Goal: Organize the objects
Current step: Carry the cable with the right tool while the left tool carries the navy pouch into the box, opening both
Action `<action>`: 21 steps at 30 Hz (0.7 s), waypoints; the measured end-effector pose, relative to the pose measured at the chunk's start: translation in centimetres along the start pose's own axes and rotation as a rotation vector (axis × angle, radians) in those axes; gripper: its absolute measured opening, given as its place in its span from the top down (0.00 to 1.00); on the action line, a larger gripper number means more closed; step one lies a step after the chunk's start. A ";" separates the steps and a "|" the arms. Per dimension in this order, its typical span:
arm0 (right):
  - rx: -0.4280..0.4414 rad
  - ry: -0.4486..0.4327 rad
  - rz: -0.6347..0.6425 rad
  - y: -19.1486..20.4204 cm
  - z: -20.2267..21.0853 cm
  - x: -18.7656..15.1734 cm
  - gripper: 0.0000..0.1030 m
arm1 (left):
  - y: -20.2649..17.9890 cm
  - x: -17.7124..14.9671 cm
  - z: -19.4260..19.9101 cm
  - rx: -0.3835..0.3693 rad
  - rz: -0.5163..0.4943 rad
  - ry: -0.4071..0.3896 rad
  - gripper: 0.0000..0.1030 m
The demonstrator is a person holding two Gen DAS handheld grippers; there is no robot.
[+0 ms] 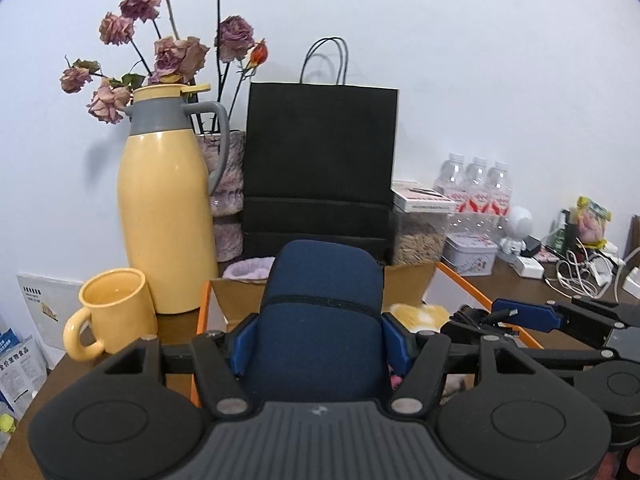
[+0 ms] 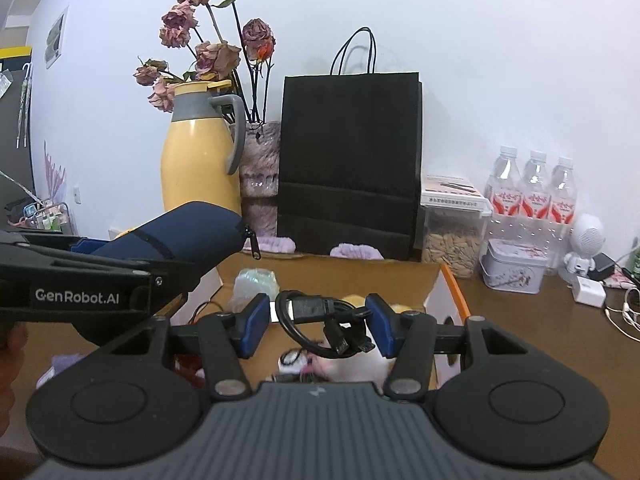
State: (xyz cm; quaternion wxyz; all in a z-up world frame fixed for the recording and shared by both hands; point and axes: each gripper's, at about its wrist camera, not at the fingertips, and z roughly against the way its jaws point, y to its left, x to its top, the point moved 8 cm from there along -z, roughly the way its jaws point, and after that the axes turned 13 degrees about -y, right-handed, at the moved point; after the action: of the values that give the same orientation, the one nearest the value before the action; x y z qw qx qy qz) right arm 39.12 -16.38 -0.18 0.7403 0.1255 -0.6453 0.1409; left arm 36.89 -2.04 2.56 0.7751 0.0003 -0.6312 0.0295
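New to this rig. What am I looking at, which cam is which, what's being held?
There is no robot arm here: a person holds a two-finger gripper in each hand, and each gripper carries a fisheye camera looking along its blue-padded fingers.

The left wrist view shows the left gripper clamped on a navy blue zippered fabric pouch. The right wrist view shows the right gripper holding a coiled black USB cable.

Both are above an open cardboard box on a brown wooden table. Behind it stand a yellow thermos jug with grey collar, a yellow ceramic mug, a black paper carrier bag and three clear water bottles.
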 end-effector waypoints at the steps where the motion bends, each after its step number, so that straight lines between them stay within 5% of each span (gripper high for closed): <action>1: 0.006 0.001 -0.001 0.1 -0.6 0.0 0.48 | 0.3 0.1 -0.5 0.002 0.005 0.000 0.40; 21: 0.030 0.065 0.029 0.2 -7.3 -1.7 0.46 | 2.3 -1.5 -7.3 0.002 0.005 0.081 0.38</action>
State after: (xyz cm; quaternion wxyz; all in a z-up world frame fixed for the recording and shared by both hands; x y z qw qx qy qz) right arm 45.54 -13.54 -2.83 0.7567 0.1225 -0.6205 0.1653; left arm 43.57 0.44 -0.49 0.8000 -0.0018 -0.5992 0.0322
